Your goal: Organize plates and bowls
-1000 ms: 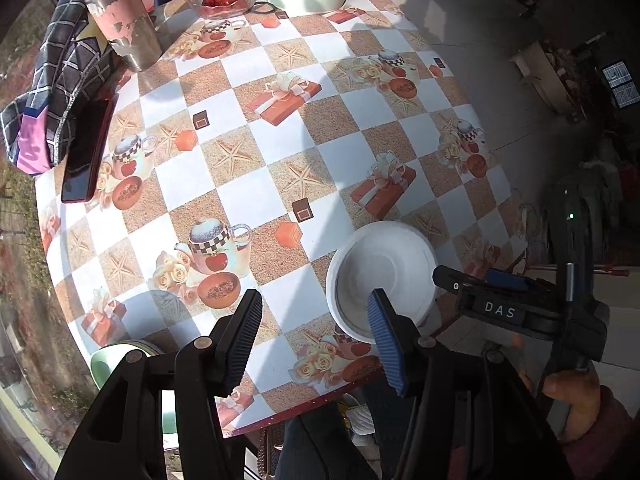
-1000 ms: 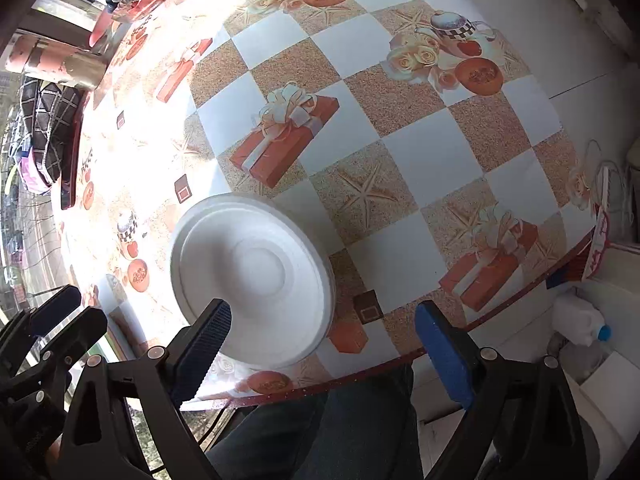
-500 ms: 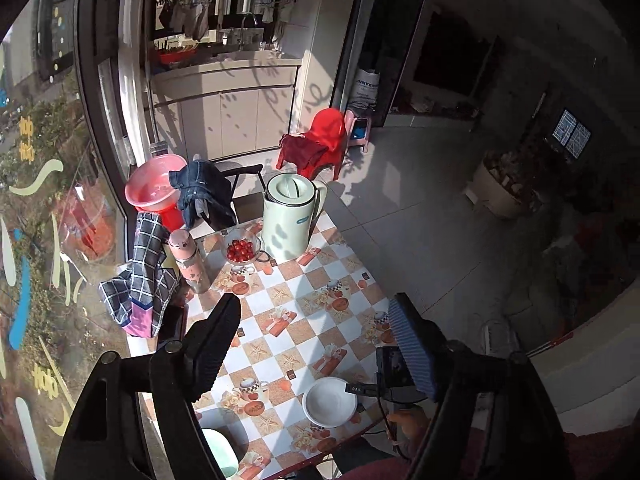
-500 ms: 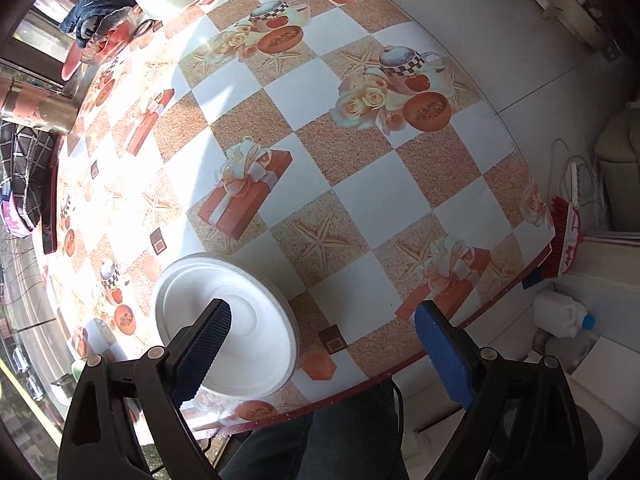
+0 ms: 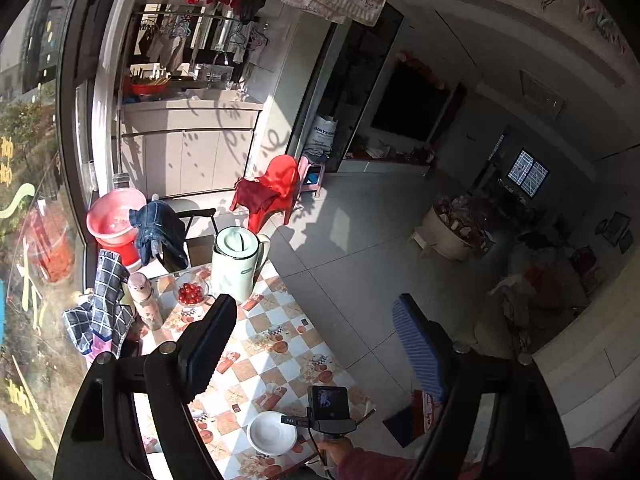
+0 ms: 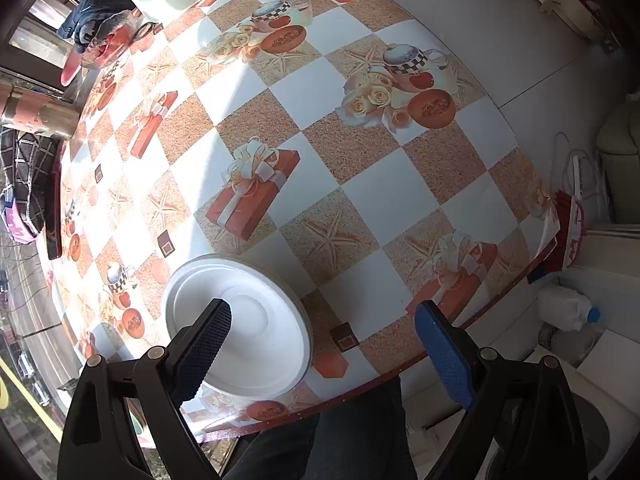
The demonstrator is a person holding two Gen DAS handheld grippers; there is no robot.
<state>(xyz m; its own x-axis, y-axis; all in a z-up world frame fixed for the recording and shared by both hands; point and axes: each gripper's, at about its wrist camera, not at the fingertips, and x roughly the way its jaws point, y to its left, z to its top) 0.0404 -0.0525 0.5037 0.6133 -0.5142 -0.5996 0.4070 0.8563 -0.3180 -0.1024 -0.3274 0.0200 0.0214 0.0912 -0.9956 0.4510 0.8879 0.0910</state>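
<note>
One white plate (image 6: 256, 328) lies near the table's (image 6: 392, 200) front edge, partly hidden behind the right tool (image 6: 320, 344), whose jaws stand wide and empty. The left tool (image 5: 316, 344), high above, is opening, nothing between its jaws.

— What colours am I looking at on my right camera?

— I see a plain white plate (image 6: 256, 332) on a tablecloth (image 6: 360, 200) checked in white and sandy tan, printed with orange gift boxes, starfish, cream roses and chequered teacups.

— And my left view?

— I make out a pale mint jug (image 5: 236, 264), red cherry tomatoes (image 5: 190, 293), a pink basin (image 5: 114, 216), a red plastic chair (image 5: 276, 188) and a navy-and-white checked cloth (image 5: 100, 304).

— My pads?

— Blue ribbed pads (image 6: 444, 352) on black arms.
</note>
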